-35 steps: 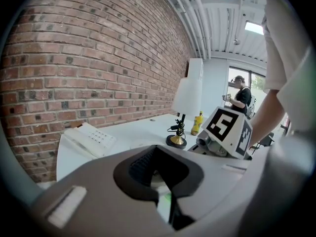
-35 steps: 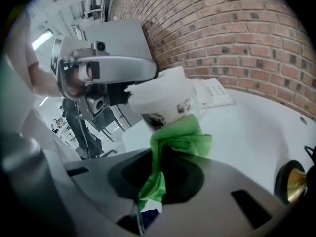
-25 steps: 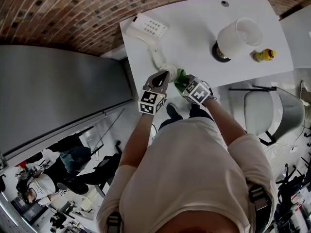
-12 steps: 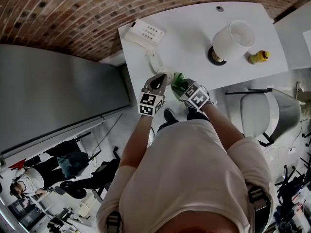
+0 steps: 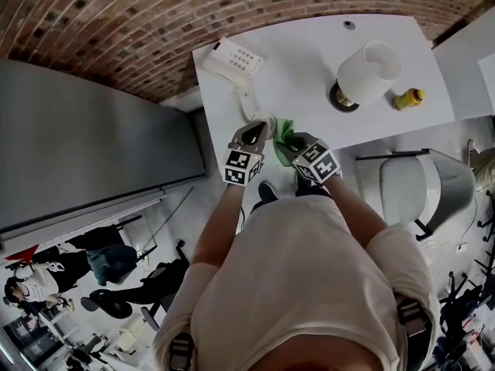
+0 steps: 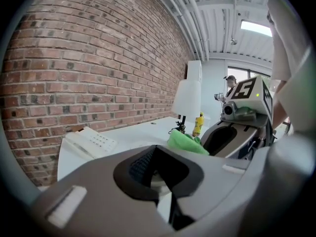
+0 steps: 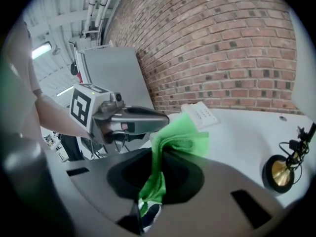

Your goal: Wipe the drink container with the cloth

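Note:
At the white table's (image 5: 309,45) front edge, my left gripper (image 5: 259,127) is shut on a small white drink container (image 5: 265,119); it shows as a pale shape between the jaws (image 6: 160,180) in the left gripper view. My right gripper (image 5: 291,142) is shut on a green cloth (image 5: 284,127), which bunches up out of its jaws (image 7: 177,139). The cloth (image 6: 185,142) is pressed against the container's right side. In the right gripper view it hides the container and the tip of the left gripper (image 7: 143,120).
A white desk phone (image 5: 232,55) lies at the table's far left, its cord running toward the grippers. A white-shaded lamp (image 5: 369,70) and a small yellow bottle (image 5: 407,97) stand to the right. A grey chair (image 5: 421,180) sits below the table edge, a grey cabinet (image 5: 93,145) at left.
Both grippers have stayed together at the table's front edge. The cloth has shifted slightly against the container. The camera view has drifted a little.

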The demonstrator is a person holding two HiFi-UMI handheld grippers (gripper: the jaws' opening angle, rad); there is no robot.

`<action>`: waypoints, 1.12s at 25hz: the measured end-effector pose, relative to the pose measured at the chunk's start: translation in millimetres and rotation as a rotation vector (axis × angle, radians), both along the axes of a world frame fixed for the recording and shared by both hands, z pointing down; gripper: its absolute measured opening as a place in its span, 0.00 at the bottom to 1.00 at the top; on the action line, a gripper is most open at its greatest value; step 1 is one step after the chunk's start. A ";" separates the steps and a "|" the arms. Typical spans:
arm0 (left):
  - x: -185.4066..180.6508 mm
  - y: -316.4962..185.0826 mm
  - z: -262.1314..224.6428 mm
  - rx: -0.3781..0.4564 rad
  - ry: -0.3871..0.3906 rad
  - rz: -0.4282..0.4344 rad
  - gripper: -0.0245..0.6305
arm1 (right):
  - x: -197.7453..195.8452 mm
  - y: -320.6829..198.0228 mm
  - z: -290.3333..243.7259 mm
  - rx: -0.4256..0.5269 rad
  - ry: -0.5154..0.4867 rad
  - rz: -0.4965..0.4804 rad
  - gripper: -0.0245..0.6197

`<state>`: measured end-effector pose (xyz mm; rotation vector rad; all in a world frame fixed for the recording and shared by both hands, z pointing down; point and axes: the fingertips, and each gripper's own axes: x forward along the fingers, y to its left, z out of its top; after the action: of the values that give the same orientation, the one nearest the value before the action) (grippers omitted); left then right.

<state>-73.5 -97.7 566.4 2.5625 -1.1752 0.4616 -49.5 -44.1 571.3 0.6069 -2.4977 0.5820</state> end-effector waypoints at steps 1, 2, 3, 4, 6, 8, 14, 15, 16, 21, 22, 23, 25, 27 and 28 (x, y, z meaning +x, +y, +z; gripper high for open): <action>-0.2 0.1 -0.1 0.000 0.005 0.003 0.05 | 0.8 0.3 -3.0 0.006 -0.003 0.004 0.12; -0.4 0.6 -0.4 -0.002 0.013 0.008 0.05 | 1.7 0.3 -6.5 0.011 -0.010 0.012 0.12; -0.4 1.3 -0.6 -0.007 0.021 0.015 0.05 | 2.8 -0.2 -10.6 0.018 -0.019 0.024 0.12; -0.3 1.9 -0.6 -0.013 0.028 0.022 0.05 | 4.3 -1.3 -15.2 0.027 -0.027 0.037 0.12; 0.4 2.2 -1.7 -0.024 0.039 0.033 0.05 | 7.8 -4.3 -24.9 0.044 -0.040 0.063 0.12; 0.6 3.4 -6.6 -0.025 0.058 0.033 0.05 | 10.9 -6.2 -35.0 0.057 -0.055 0.086 0.12; -7.2 10.2 -53.2 0.086 0.106 -0.015 0.05 | 16.4 -14.4 -79.4 0.121 -0.163 0.164 0.12; -9.1 11.3 -62.5 0.107 0.109 -0.020 0.05 | 17.1 -15.7 -87.1 0.132 -0.177 0.173 0.12; -11.5 12.4 -71.8 0.128 0.112 -0.025 0.05 | 17.7 -16.7 -94.0 0.145 -0.185 0.182 0.12; -28.3 18.7 -118.3 0.211 0.171 -0.064 0.05 | 15.5 -23.0 -130.5 0.223 -0.216 0.214 0.12; -31.7 19.9 -127.2 0.227 0.181 -0.077 0.05 | 14.6 -24.3 -138.8 0.242 -0.225 0.215 0.12; -35.4 21.1 -135.7 0.243 0.187 -0.093 0.05 | 13.7 -25.5 -147.2 0.262 -0.233 0.216 0.12; -43.0 24.7 -151.8 0.270 0.196 -0.130 0.05 | 12.0 -26.2 -163.7 0.299 -0.248 0.218 0.12; -50.5 29.2 -166.7 0.297 0.207 -0.163 0.05 | 10.1 -25.8 -179.5 0.340 -0.263 0.217 0.12; -54.3 31.1 -173.4 0.309 0.212 -0.179 0.05 | 9.0 -26.1 -186.9 0.362 -0.269 0.215 0.12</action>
<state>-127.8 -66.6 393.0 2.6378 -1.4735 -0.0367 -40.5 -70.2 384.4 1.0007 -2.8395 0.3002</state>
